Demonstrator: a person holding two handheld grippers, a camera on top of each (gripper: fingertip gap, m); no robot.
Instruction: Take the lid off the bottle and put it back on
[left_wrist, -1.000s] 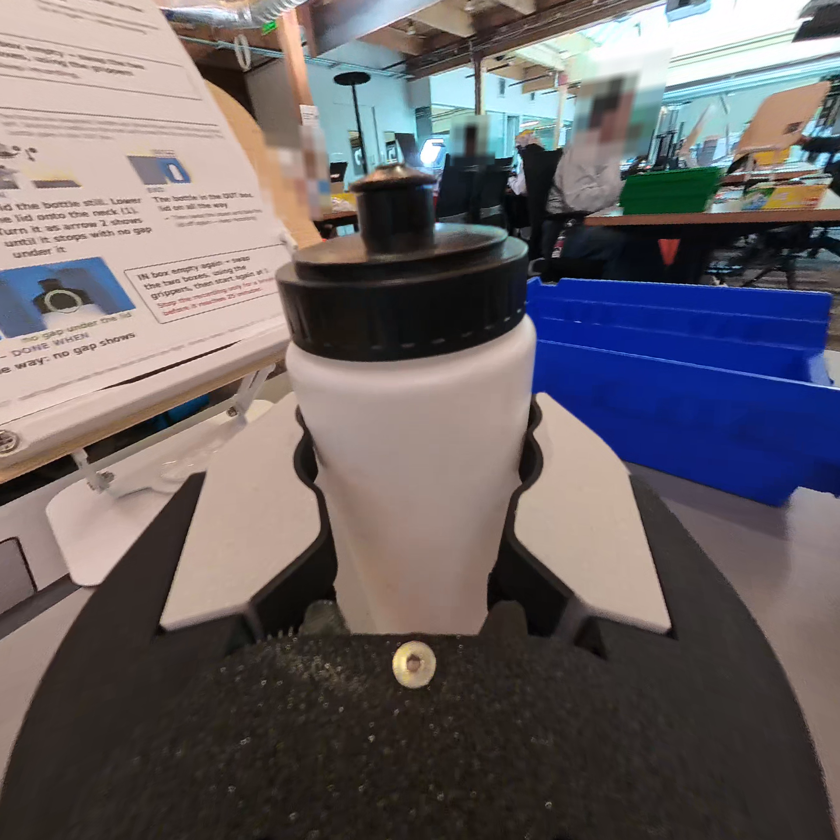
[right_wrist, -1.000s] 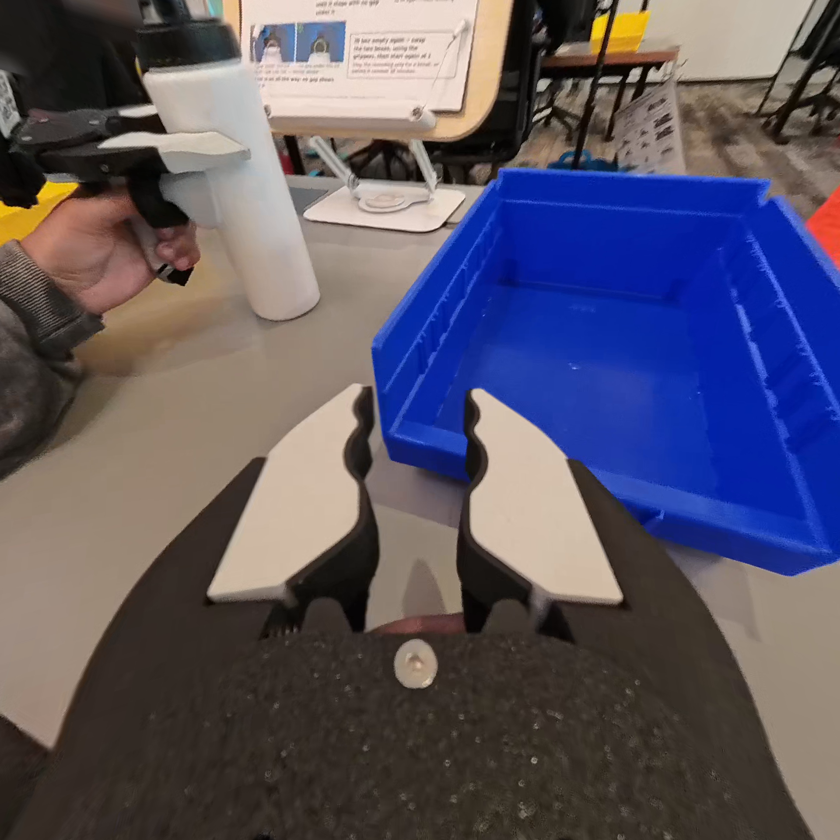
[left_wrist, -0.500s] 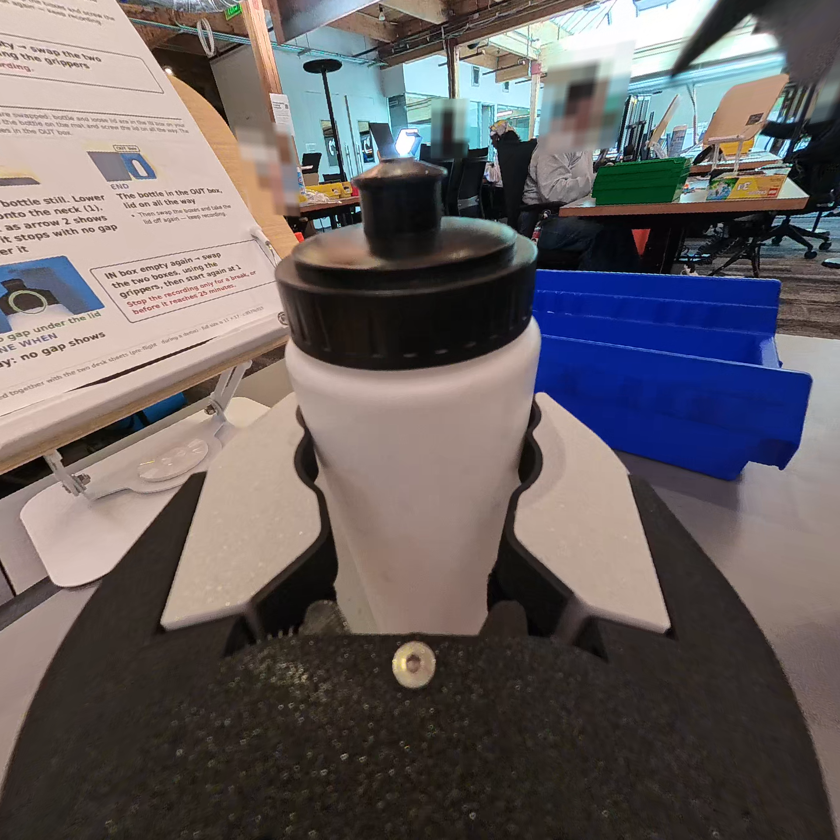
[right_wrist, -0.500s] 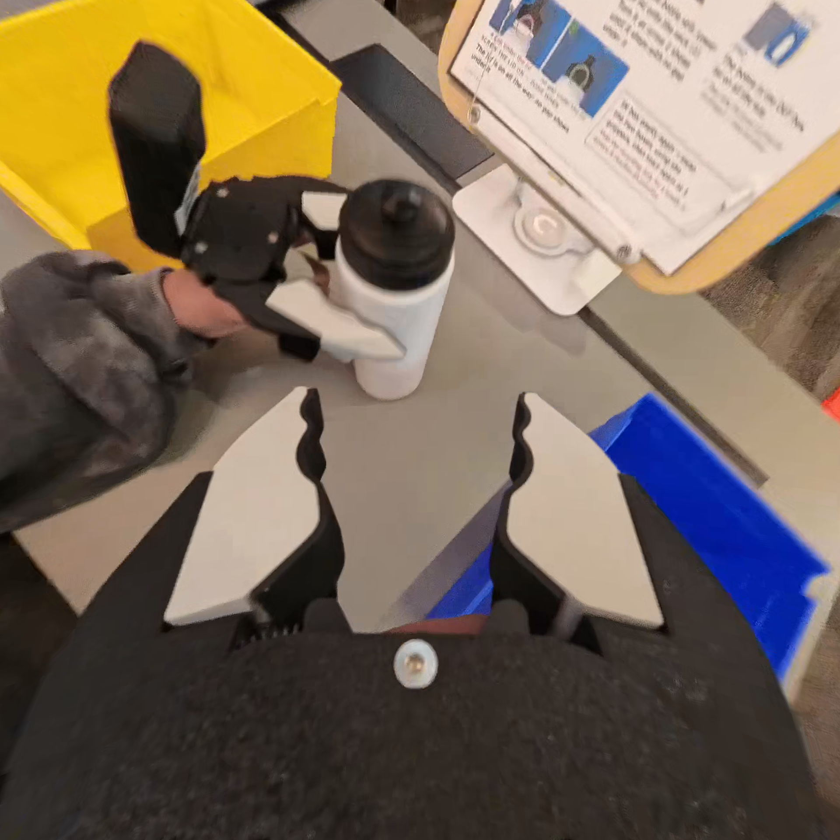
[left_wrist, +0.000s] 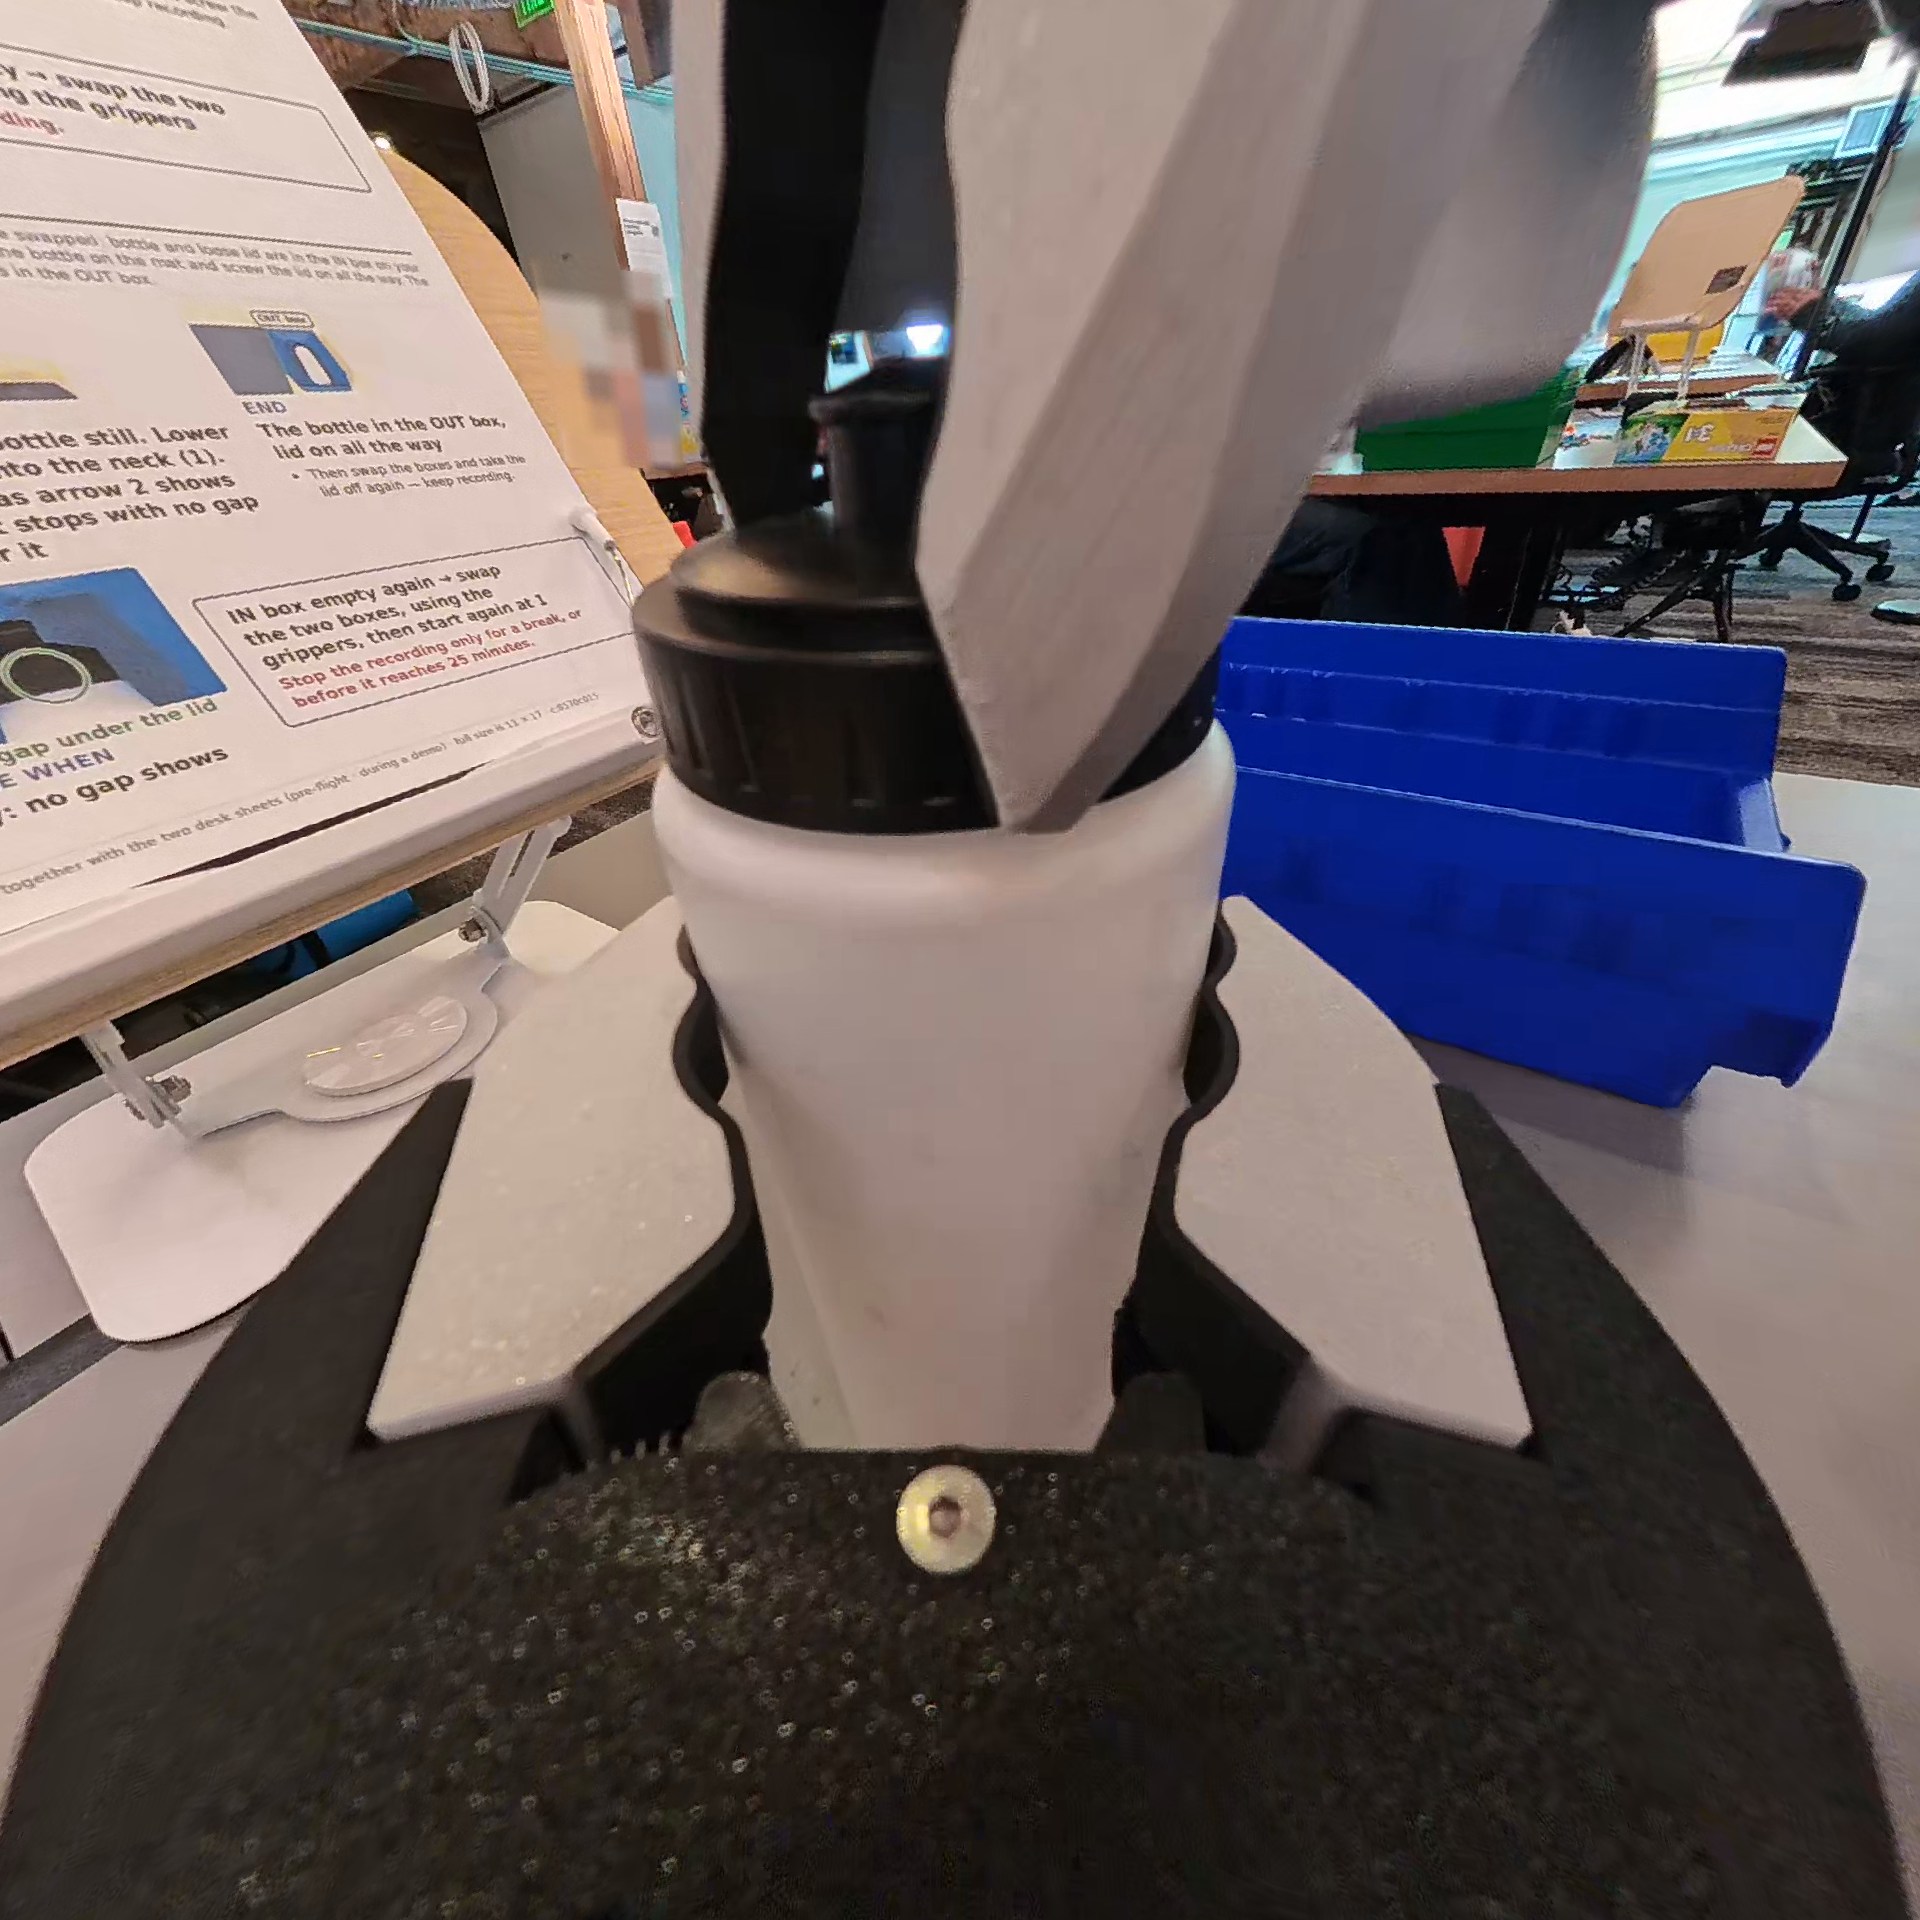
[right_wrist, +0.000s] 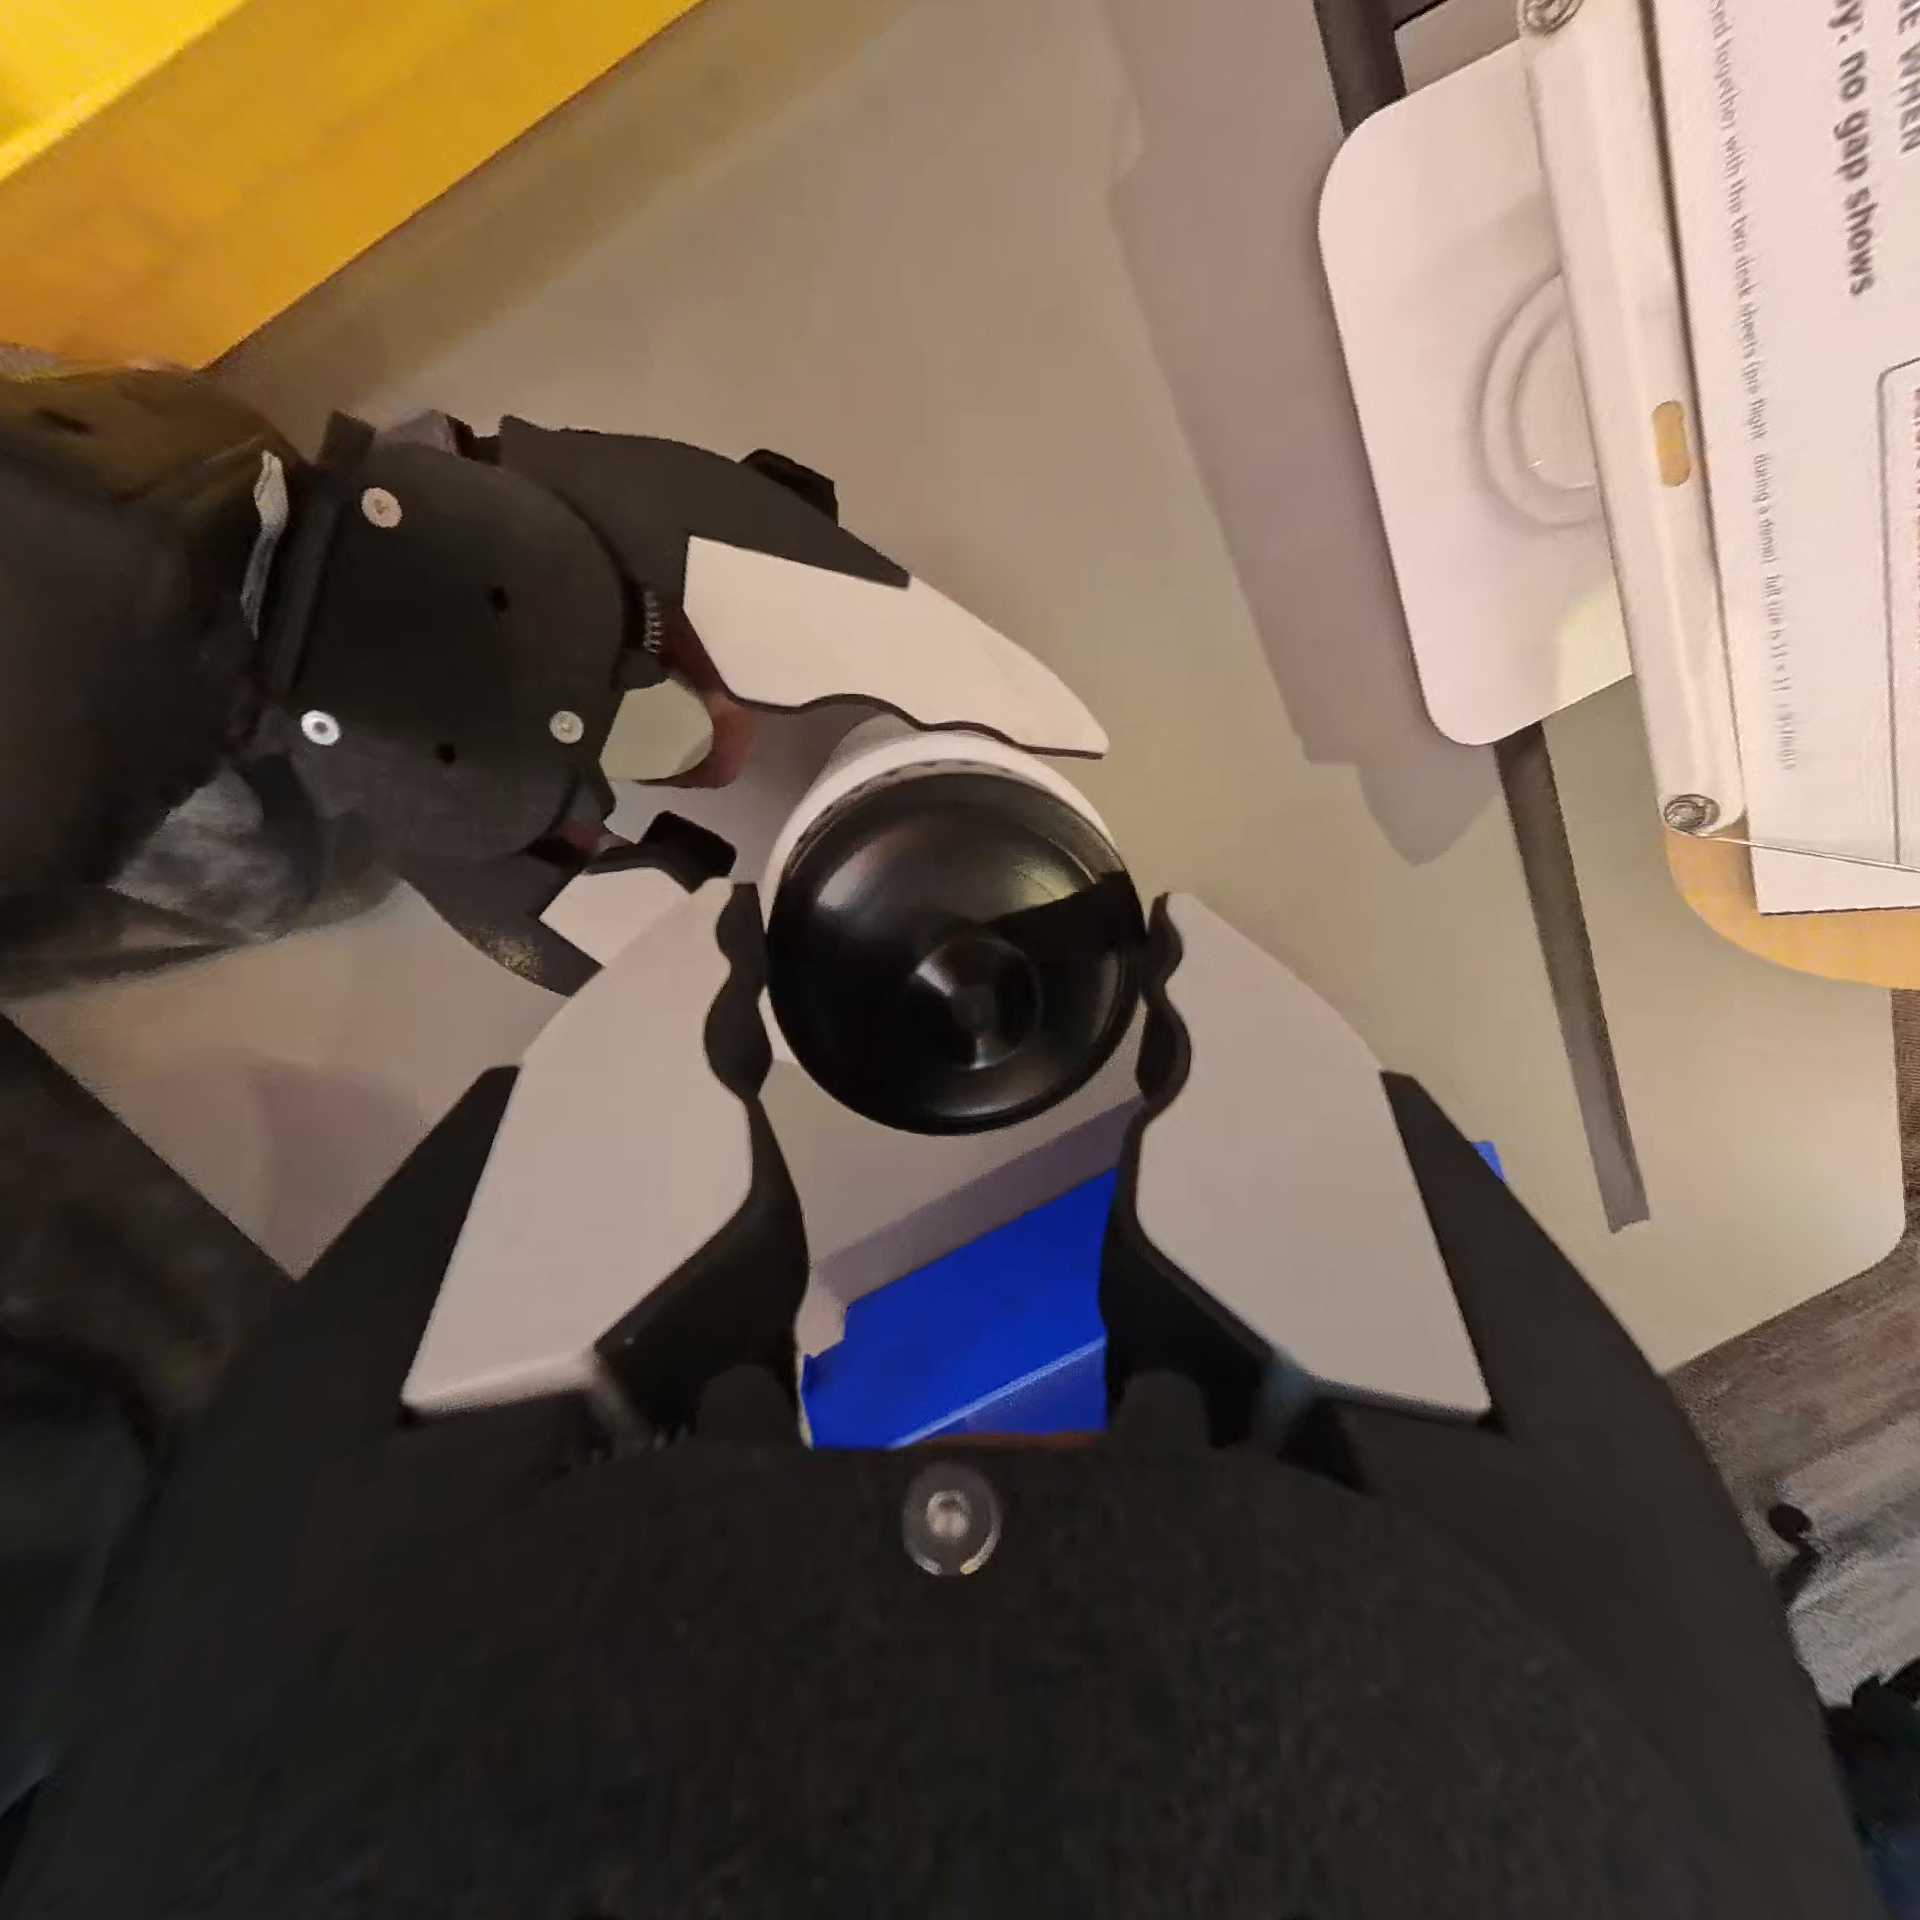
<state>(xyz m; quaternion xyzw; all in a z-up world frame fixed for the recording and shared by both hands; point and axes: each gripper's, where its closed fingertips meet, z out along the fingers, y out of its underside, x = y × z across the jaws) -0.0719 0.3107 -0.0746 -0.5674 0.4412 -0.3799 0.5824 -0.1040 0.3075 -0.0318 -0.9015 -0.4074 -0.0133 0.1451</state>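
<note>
1. Pale grey worktop (left_wrist: 1766, 1195), smooth and matte, lit evenly from above.
2. White instruction sheet on a tilted wooden board (left_wrist: 457, 239), propped on a white metal stand (left_wrist: 208, 1174) at the left.
3. Blue plastic bin (left_wrist: 1507, 831) on the worktop at the right; yellow bin (right_wrist: 208, 156) at the far left edge.
4. Behind, an open workspace: exposed timber post (left_wrist: 597, 156) and ceiling beams, bright daylight at upper right.
5. Brown table (left_wrist: 1579, 478) farther back, carrying a green crate (left_wrist: 1455, 442) and a colourful box (left_wrist: 1704, 431).
6. Black office chair (left_wrist: 1829, 520) on patterned grey carpet (left_wrist: 1818, 665).
</note>
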